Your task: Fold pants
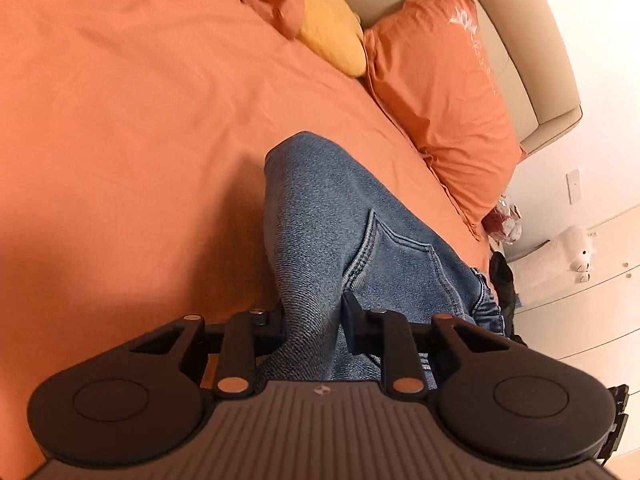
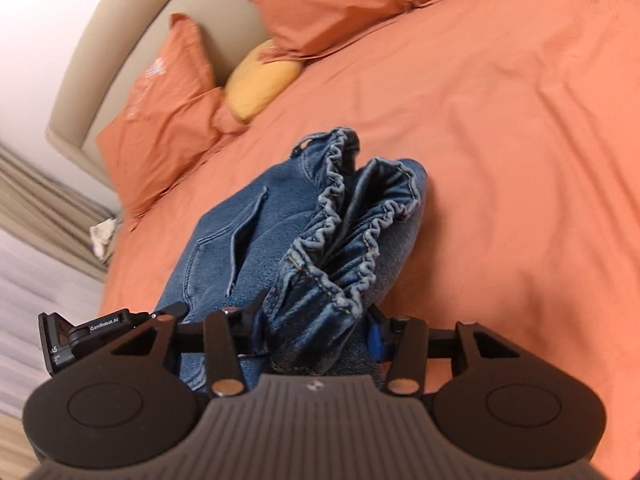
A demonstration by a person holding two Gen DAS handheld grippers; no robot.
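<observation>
Blue denim pants (image 1: 340, 220) hang lifted over the orange bed, a seamed pocket facing the left wrist view. My left gripper (image 1: 314, 320) is shut on a fold of the denim, the cloth bunched between its two black fingers (image 1: 354, 324). In the right wrist view the pants (image 2: 248, 232) show their ruffled elastic waistband (image 2: 340, 216) and a side pocket. My right gripper (image 2: 316, 332) is shut on the gathered waistband end, a thick wad filling the gap between its jaws. The other gripper's black body (image 2: 76, 332) shows at the left of that view.
The orange bedspread (image 1: 120, 120) spreads wide to the left and ahead. Orange pillows (image 1: 440, 92) and a yellow cushion (image 1: 336, 32) lean against a beige headboard (image 1: 532, 80). White drawers (image 1: 592, 280) stand beside the bed. Curtains (image 2: 44, 200) hang at left in the right wrist view.
</observation>
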